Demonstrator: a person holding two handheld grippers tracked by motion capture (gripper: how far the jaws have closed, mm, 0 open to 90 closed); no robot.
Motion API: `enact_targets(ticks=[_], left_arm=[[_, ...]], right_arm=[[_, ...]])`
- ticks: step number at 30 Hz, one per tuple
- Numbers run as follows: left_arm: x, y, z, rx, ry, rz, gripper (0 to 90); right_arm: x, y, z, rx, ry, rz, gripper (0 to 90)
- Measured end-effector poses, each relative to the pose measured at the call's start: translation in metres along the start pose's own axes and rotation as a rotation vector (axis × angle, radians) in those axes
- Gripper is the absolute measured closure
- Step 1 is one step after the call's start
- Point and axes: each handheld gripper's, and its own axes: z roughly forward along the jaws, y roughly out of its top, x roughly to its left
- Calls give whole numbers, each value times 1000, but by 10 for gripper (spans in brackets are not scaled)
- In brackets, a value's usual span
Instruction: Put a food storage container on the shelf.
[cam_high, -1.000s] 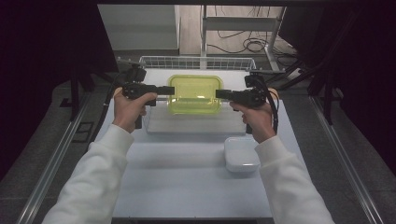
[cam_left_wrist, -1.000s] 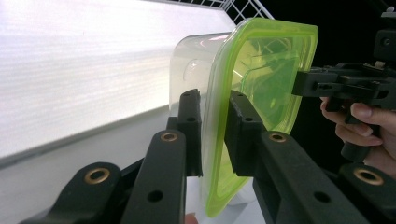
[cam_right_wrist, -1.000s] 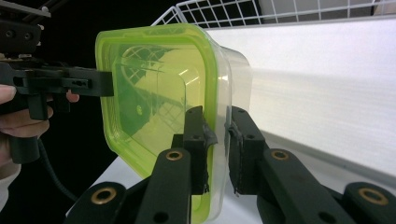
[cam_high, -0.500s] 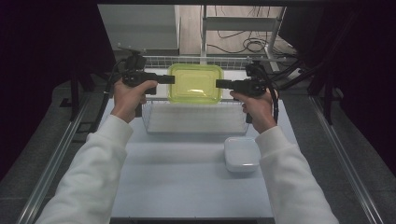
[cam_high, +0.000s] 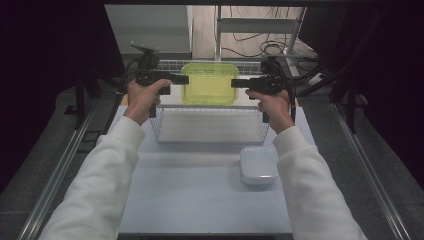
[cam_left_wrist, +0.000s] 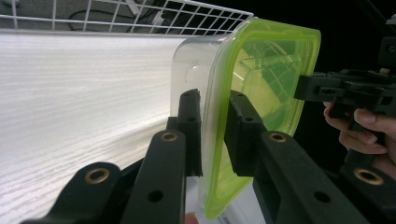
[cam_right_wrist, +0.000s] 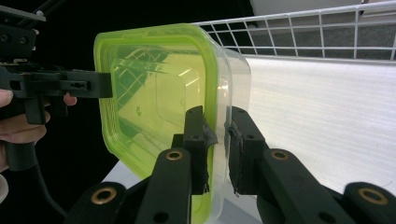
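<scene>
A clear plastic container with a yellow-green lid (cam_high: 209, 82) hangs in the air over the far part of a white wire basket (cam_high: 156, 125). My left gripper (cam_high: 182, 79) is shut on its left rim and my right gripper (cam_high: 237, 83) on its right rim. In the left gripper view the left gripper (cam_left_wrist: 215, 100) clamps the lid edge of the container (cam_left_wrist: 266, 70), with the right gripper (cam_left_wrist: 303, 86) at the far side. In the right gripper view the right gripper (cam_right_wrist: 215, 116) pinches the rim of the container (cam_right_wrist: 154, 93), opposite the left gripper (cam_right_wrist: 105, 84).
A white lidded box (cam_high: 258, 165) sits on the white table (cam_high: 190, 200) just right of centre, in front of the basket. The basket's wire wall (cam_right_wrist: 317, 32) rises behind the container. Metal rails run along both table sides, and cables lie on the floor beyond.
Both hands have carried the container away from the person toward the basket's far side, and a little higher. Both grips hold unchanged.
</scene>
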Motion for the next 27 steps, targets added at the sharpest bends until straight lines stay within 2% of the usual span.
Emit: enact_targets(ticks=[7,14,21,25,27], left_arm=[[8,2,7,14,4,-21,779],[17,3,19,47,20,-48,785],[22,7,23,44,14,-79,787],[26,10,27,49,16,-103,784],[31,12,29,58,8,-132,780]], right_arm=[[-8,4,8,25,-2,21,783],[-18,5,18,64,-15,69,782],[-24,8,21,58,-10,103,780],[-28,12,26,62,-15,141,766],[-30,15,30,63,-23,175,757]])
